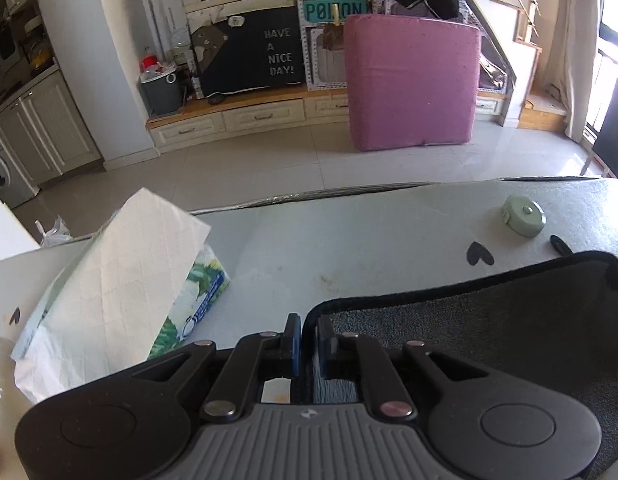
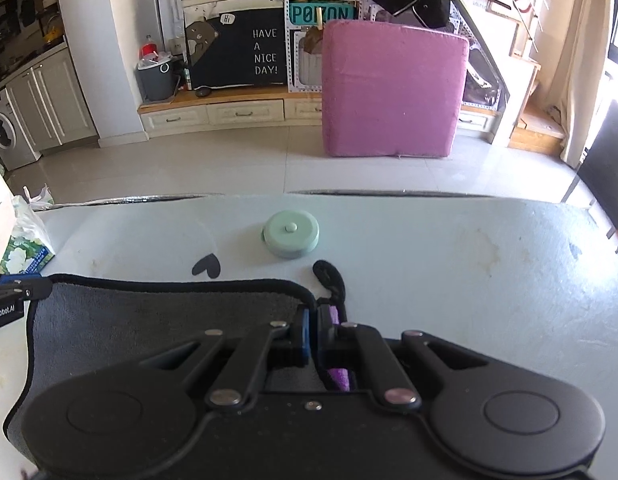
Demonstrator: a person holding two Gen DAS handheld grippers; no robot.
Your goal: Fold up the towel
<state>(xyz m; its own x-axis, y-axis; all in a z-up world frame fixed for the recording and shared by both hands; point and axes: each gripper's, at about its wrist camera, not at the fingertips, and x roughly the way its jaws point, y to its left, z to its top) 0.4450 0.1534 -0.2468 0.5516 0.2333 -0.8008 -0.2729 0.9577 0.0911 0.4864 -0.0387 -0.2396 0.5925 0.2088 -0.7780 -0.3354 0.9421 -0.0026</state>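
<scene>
Left tool (image 1: 307, 334) and right tool (image 2: 313, 330) each pinching one corner of grey towel (image 2: 149, 320); its long edge spanning between them, counter (image 2: 449, 260) lying ahead.

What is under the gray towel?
The gray towel lies over the pale table, both grippers pinching its corners. Beside the right gripper something purple peeks out. Everything else beneath is covered.

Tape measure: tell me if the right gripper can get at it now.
Probably not yet: the right gripper is shut on the towel. The table up to the tape measure looks free otherwise.
</scene>
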